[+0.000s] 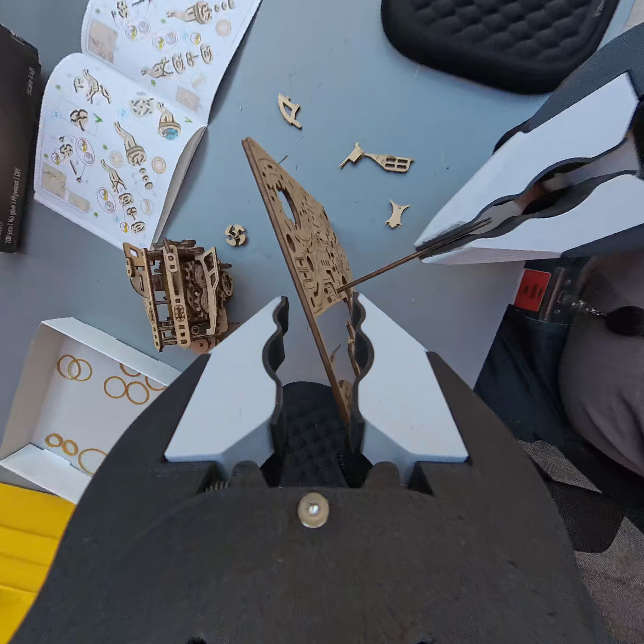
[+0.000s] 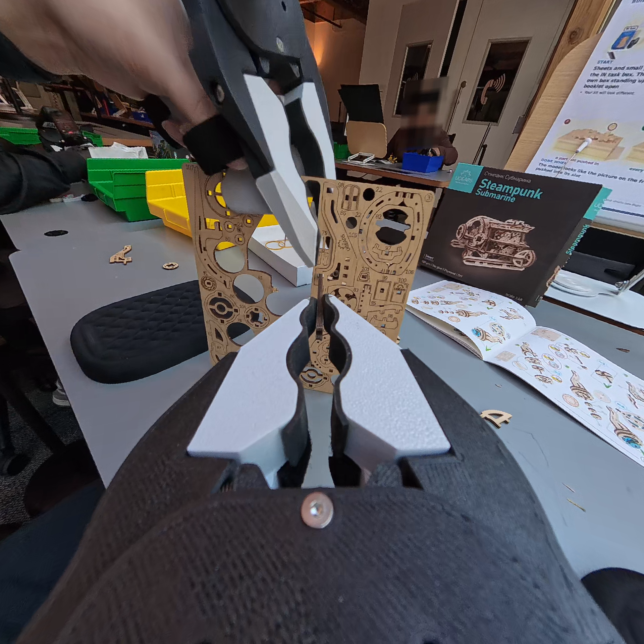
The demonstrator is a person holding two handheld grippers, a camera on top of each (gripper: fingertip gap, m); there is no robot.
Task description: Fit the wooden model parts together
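A laser-cut wooden sheet (image 2: 369, 240) stands upright on edge over the grey table (image 2: 87, 278). My left gripper (image 1: 319, 301) comes down from above and is shut on the sheet (image 1: 306, 230), which runs slantwise between its fingers; it also shows in the right wrist view (image 2: 312, 256). My right gripper (image 2: 317, 303) is shut on a thin dark stick (image 2: 319, 313). The stick (image 1: 380, 270) points at the sheet, and its tip touches a cut part low on the sheet's face. The right gripper (image 1: 421, 252) shows at the right of the left wrist view.
A partly built wooden model (image 1: 181, 296), a small gear (image 1: 235, 235) and loose pieces (image 1: 380, 160) lie on the table. An open booklet (image 1: 118, 139), a white tray with rubber bands (image 1: 69, 383), a black pad (image 2: 139, 331), the kit box (image 2: 505, 233) and yellow and green bins (image 2: 163, 198) surround them. The tips of one gripper are about 6 cm away from the tips of the other. The left tips stand about 15 cm off the small gear (image 1: 235, 235).
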